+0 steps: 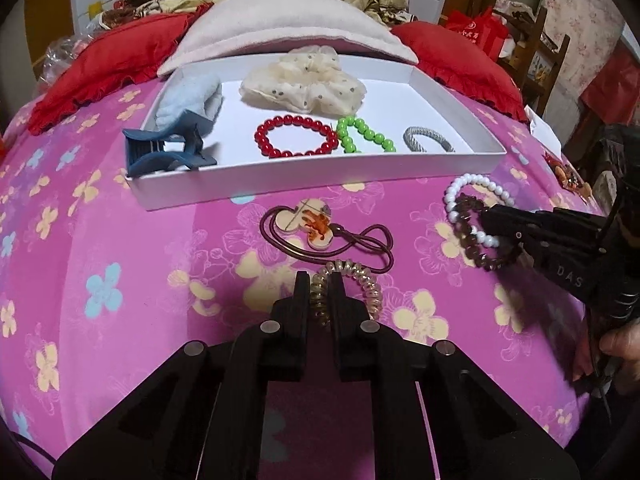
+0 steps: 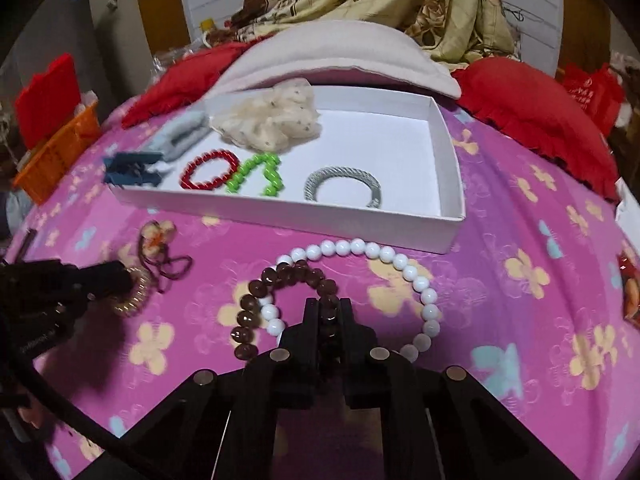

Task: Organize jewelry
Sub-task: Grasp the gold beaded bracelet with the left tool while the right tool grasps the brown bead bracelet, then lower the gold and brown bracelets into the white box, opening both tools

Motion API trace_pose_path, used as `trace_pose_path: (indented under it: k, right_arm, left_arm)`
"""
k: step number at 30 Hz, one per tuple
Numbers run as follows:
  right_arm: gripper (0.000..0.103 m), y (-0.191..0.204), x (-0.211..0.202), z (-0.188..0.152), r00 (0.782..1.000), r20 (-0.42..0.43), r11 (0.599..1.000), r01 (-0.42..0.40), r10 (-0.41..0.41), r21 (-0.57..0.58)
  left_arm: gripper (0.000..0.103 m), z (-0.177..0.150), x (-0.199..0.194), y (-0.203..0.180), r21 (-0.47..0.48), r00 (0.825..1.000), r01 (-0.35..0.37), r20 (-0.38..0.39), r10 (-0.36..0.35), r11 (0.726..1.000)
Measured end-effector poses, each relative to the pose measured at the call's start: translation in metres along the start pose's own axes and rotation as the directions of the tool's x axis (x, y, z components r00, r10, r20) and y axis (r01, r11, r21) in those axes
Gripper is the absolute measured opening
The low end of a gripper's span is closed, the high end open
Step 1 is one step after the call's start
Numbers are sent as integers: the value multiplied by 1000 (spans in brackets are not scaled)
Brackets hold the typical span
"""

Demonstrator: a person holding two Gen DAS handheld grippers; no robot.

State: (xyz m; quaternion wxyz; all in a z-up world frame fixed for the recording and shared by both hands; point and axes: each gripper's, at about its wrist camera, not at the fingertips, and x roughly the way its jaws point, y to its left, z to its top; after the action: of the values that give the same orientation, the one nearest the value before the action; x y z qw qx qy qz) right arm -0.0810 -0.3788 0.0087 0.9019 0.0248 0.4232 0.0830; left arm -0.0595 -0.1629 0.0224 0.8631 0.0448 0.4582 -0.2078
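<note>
My left claw [image 1: 319, 286] is clamped on the coil tie [image 1: 347, 285], a springy clear-plastic spiral lying on the bed [image 1: 120, 264] just below the charm cord [image 1: 316, 226]. It looks light, rubbery and a bit slick; I judge it will stretch and dangle, so pinching across one side of the loop, as I have it, seems right.

My right claw [image 2: 329, 306] is closed on the brown beads [image 2: 280, 280], a ring of glossy round beads that overlaps the white beads [image 2: 384, 256] in front of the box [image 2: 280, 216]. Hard, smooth beads on what I take to be elastic: heavier than the coil, likely to roll between the pads and to drag the white strand if the two are tangled.

The shallow white card box already holds a red bracelet [image 1: 296, 136], green beads [image 1: 362, 134], a woven grey bangle [image 2: 340, 186], a gauzy scrunchie [image 1: 304, 84] and a blue clip [image 1: 168, 152].
</note>
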Motion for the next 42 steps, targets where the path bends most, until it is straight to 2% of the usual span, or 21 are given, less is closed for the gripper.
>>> trace_pose_path:
  k: [4, 11, 19, 24, 30, 34, 37, 39, 40, 41, 42]
  right_arm:
    - [8, -8, -19, 7, 996, 79, 996, -58, 52, 69]
    - [8, -26, -45, 14, 981, 173, 976, -121, 90, 180]
    - [8, -26, -67, 44, 963, 253, 973, -143, 95, 180]
    - [8, -34, -37, 79, 966, 230, 965, -166, 118, 201]
    - [8, -54, 20, 129, 981, 138, 952, -170, 139, 254]
    - [8, -72, 48, 141, 991, 83, 946, -125, 105, 298]
    - [8, -84, 55, 140, 995, 72, 936, -96, 76, 339]
    - [21, -91, 52, 135, 996, 73, 929, -74, 51, 363]
    - [38, -93, 48, 131, 996, 84, 929, -66, 38, 365]
    - [46, -94, 43, 128, 995, 94, 930, -59, 27, 362]
    - [46, -94, 38, 125, 995, 102, 933, -51, 15, 357]
  left_arm:
    - [8, 2, -14, 2, -14, 999, 25, 32, -25, 1000]
    - [8, 3, -30, 0, -15, 996, 58, 70, -57, 998]
    - [8, 18, -46, 3, -61, 992, 75, 102, -68, 995]
    - [8, 51, -38, 3, -89, 992, 78, 101, -68, 993]
    - [8, 100, -6, 0, -117, 994, 83, 77, -74, 990]
    - [8, 126, 29, -4, -129, 996, 83, 33, -79, 988]
    - [8, 138, 48, -8, -128, 997, 77, 15, -75, 989]
    - [12, 142, 54, -11, -104, 998, 58, 22, -56, 993]
    - [15, 144, 55, -12, -90, 999, 51, 21, -50, 995]
    - [25, 144, 56, -14, -74, 999, 41, 16, -40, 996]
    - [35, 144, 53, -15, -60, 999, 33, 17, -32, 998]
